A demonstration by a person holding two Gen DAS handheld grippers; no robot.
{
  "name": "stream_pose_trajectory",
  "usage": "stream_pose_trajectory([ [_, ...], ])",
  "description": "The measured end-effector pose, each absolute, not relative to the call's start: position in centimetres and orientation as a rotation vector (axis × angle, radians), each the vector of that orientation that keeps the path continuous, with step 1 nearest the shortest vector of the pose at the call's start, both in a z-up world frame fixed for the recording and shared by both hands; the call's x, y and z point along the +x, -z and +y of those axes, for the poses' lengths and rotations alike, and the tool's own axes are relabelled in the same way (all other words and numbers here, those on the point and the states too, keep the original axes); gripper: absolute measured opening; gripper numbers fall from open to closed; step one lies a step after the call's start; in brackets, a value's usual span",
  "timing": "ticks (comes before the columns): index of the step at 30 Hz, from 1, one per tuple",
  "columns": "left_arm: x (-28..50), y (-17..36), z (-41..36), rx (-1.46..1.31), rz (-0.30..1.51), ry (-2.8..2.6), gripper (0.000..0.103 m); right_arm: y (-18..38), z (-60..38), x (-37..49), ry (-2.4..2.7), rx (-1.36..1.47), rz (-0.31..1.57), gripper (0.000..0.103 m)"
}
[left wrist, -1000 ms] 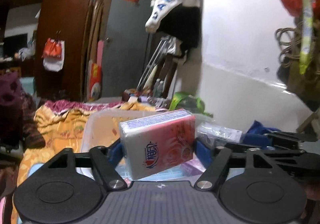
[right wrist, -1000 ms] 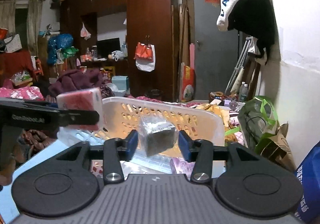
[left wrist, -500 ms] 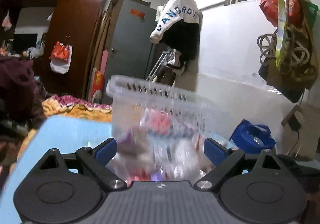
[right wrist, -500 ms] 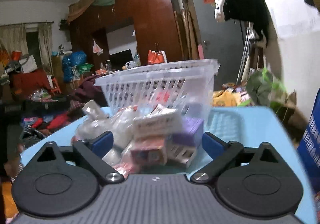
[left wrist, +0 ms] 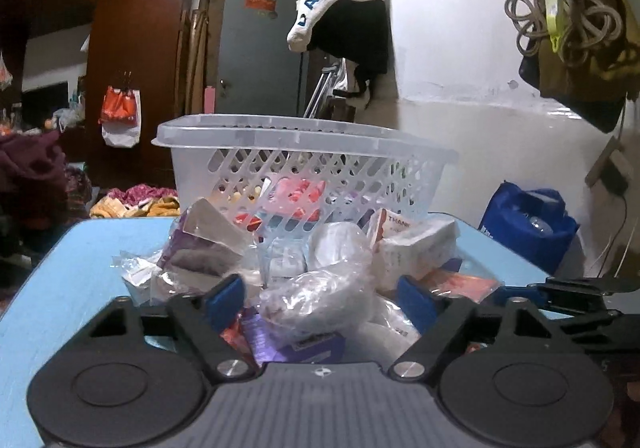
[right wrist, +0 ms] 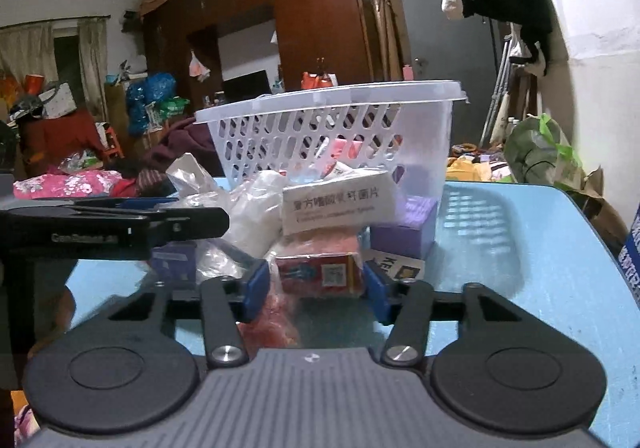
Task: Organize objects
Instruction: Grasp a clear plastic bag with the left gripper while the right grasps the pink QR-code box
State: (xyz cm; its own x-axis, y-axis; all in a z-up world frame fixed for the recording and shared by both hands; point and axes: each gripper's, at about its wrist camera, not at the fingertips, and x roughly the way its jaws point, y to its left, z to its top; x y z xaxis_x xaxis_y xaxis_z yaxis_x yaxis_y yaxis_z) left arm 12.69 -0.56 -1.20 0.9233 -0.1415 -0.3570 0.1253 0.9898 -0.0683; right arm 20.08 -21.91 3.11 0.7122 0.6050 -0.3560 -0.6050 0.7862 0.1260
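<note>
A clear plastic basket (left wrist: 304, 152) stands on the light blue table (left wrist: 80, 260) and holds some packets. It also shows in the right wrist view (right wrist: 332, 116). A pile of boxes and plastic-wrapped packets (left wrist: 320, 260) lies in front of it. My left gripper (left wrist: 322, 298) is open, low at the pile, with a clear plastic bag (left wrist: 316, 298) between its jaws. My right gripper (right wrist: 312, 286) is open around a red box (right wrist: 320, 268), with a white box (right wrist: 336, 206) and a purple box (right wrist: 404, 234) behind it. The left gripper (right wrist: 116, 228) shows at the left there.
A blue bag (left wrist: 528, 224) stands right of the table by the white wall. A green bag (right wrist: 540, 152) and a paper bag sit beyond the table's right edge. A dark wardrobe, a grey door and cluttered bedding lie behind.
One second ago my left gripper held a pink tissue pack and my right a dark packet over the basket. Both are released; both grippers have come down, open, to the pile.
</note>
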Motion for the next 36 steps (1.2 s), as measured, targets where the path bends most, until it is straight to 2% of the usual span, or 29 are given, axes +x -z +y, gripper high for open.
stream_pose_trajectory([
  [1,12.6,1.3,-0.7,-0.028,0.367,0.128,0.066,-3.0,-22.1,19.9,-0.667,0.005,0.392,0.049],
  [2,12.5,1.3,-0.9,-0.024,0.363,0.13,0.064,-2.9,-22.2,19.8,-0.667,0.012,0.389,0.048],
  [16,7.9,1.1,1.7,-0.126,0.198,0.153,0.064,-3.0,-26.0,16.7,-0.605,0.078,0.285,0.047],
  [36,7.4,1.5,2.9,-0.152,0.18,0.194,0.064,-4.2,-26.3,15.8,-0.648,0.097,0.225,0.047],
])
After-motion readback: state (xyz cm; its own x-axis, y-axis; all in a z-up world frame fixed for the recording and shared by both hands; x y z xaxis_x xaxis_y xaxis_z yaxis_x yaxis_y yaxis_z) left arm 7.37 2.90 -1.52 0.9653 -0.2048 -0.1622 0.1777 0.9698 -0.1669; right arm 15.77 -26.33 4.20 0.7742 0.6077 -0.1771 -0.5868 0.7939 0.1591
